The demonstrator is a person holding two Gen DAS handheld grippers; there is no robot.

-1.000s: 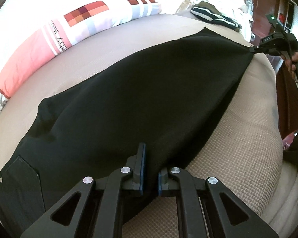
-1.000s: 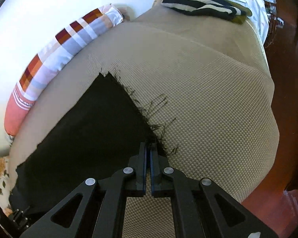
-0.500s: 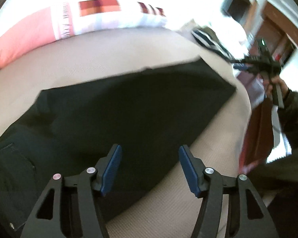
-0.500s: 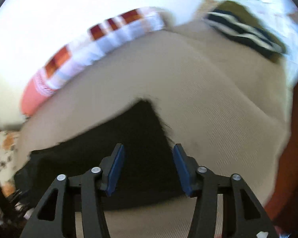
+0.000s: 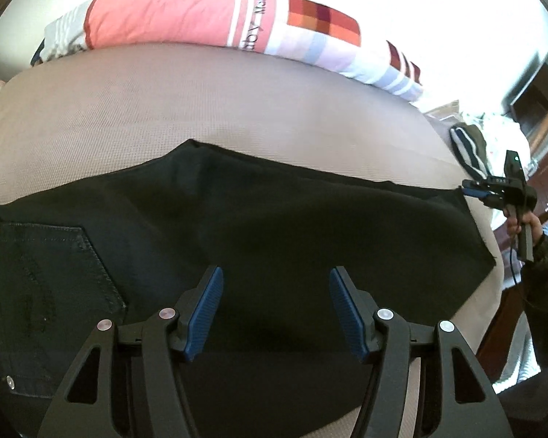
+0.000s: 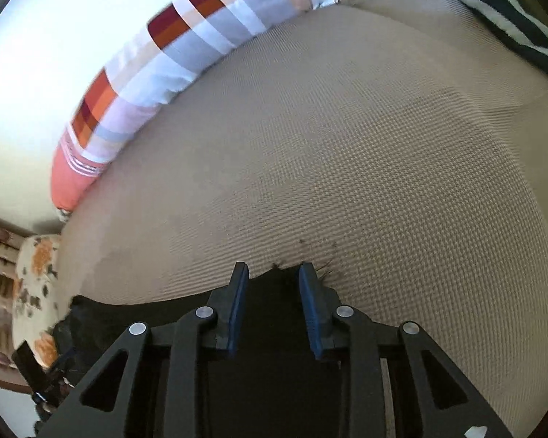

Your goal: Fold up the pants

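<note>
The black pants lie flat along the bed, legs stacked. They look like soft, limp denim, heavier at the pocket end, so I'd take them at the frayed hem corners and the waist. The left claw hangs spread and empty over mid-leg. The right claw is spread over the hem, gripping nothing. Only the left view shows the pocket and full length; only the right shows fraying.
</note>
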